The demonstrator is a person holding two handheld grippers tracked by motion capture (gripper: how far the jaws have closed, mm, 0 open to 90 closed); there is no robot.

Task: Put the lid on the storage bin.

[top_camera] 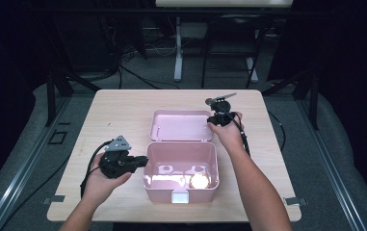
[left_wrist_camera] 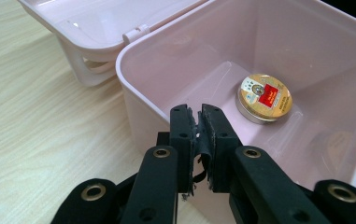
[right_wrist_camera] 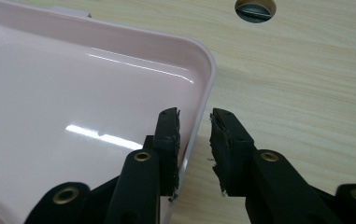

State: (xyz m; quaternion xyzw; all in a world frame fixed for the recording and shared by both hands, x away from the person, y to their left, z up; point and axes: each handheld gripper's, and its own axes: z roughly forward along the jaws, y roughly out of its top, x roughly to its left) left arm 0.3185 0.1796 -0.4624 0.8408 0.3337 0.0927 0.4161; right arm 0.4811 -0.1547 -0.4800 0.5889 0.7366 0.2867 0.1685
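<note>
Pink box lid (right_wrist_camera: 73,93) edge between the right hand-held gripper (right_wrist_camera: 195,128) jaws
Jaws straddle the rim, not pinching yet; left hand-held gripper (left_wrist_camera: 200,122) clenched beside the box (left_wrist_camera: 138,100).

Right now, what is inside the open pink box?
Inside the pink box lies a round tin with a gold lid, flat on the bottom. The near corner of the bottom is hidden behind the left fingers.

A pale pink plastic box (top_camera: 181,166) stands open near the table's front edge, its hinged lid (top_camera: 181,125) thrown back flat on the wood behind it, inner side up. Inside, a round gold-topped tin (left_wrist_camera: 264,98) with a red label lies flat on the floor.
</note>
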